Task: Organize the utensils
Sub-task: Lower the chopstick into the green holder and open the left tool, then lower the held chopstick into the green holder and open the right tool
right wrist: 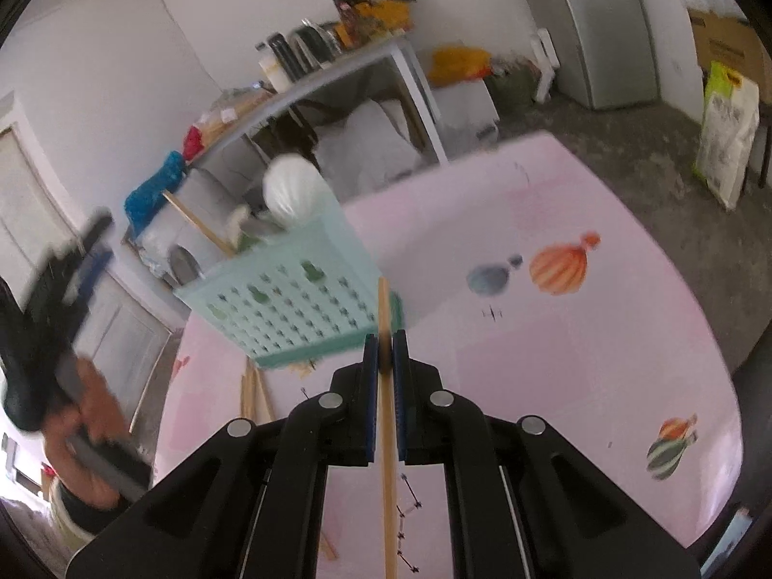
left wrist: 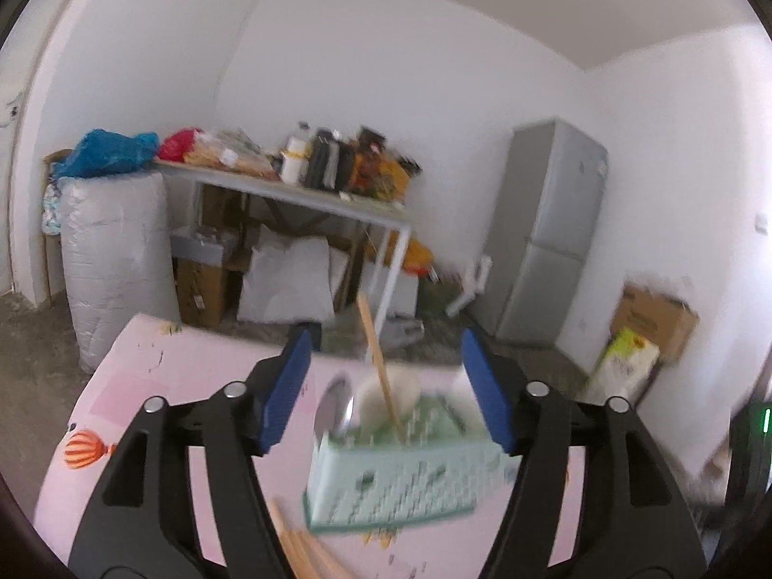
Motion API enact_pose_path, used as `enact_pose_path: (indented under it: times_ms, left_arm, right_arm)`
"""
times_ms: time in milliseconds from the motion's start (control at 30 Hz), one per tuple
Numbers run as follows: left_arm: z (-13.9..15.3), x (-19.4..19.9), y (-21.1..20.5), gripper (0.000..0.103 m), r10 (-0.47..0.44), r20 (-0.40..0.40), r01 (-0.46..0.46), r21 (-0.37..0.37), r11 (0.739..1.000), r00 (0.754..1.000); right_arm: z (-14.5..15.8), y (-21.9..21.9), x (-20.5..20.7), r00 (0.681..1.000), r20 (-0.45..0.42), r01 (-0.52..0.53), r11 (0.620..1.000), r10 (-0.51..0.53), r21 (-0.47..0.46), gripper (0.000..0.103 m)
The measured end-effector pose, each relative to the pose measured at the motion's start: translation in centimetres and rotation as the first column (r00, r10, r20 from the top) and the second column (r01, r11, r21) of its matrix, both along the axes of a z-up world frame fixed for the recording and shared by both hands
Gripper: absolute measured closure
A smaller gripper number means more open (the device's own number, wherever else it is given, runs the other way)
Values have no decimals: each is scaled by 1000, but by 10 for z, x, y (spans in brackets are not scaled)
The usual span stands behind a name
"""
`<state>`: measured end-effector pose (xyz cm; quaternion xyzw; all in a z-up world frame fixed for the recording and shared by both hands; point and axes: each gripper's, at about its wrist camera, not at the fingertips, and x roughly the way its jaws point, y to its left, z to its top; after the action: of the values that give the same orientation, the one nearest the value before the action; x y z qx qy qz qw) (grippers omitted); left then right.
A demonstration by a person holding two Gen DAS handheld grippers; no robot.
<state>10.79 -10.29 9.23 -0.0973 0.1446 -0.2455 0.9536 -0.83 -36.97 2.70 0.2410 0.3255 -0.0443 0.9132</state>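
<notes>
A mint green perforated basket [left wrist: 400, 477] [right wrist: 294, 304] stands on the pink table. It holds a wooden chopstick [left wrist: 379, 362] [right wrist: 195, 224], a metal spoon [left wrist: 334, 410] and a white ladle [left wrist: 386, 395] [right wrist: 292, 190]. My left gripper [left wrist: 386, 386] is open, its blue pads either side of the basket and above it. My right gripper [right wrist: 384, 352] is shut on a wooden chopstick [right wrist: 386, 434] that points at the basket's near corner. More wooden chopsticks [left wrist: 299, 550] [right wrist: 253, 391] lie on the table beside the basket.
The pink tablecloth [right wrist: 530, 362] has balloon prints. Beyond the table are a cluttered white table [left wrist: 289, 193], a large white sack [left wrist: 116, 265], a grey fridge [left wrist: 550, 231] and cardboard boxes [left wrist: 651, 318]. The left gripper and hand [right wrist: 53, 337] show in the right wrist view.
</notes>
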Motion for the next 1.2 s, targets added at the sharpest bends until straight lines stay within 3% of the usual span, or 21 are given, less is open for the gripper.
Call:
enact_pose_path:
  times_ms: [233,400,667,933,1200]
  left_arm:
    - [-39,-26,24,35,-48,-122,61,98,993,991]
    - [-61,-33,34,35,-32,-190,64,169,983,981]
    - [-80,-30,43,35,19,-258,37,212,977,966]
    - [-95,-26,38,35,39,-308,42,251,967,951]
    - [-102,-25,44,35,65,-334,26,261,965,940]
  right_arm:
    - [70,10,7,983,175,-31,995,46,-90,97]
    - [133,22,16,941,318,-53,980,114,-192,97]
    - [196,38,39,896,391,-94,950,211,-297,97]
    - [219,62,63,863,415,-140,926,287,-349,97]
    - [201,84,96,863,374,-183,901,339,-394,97]
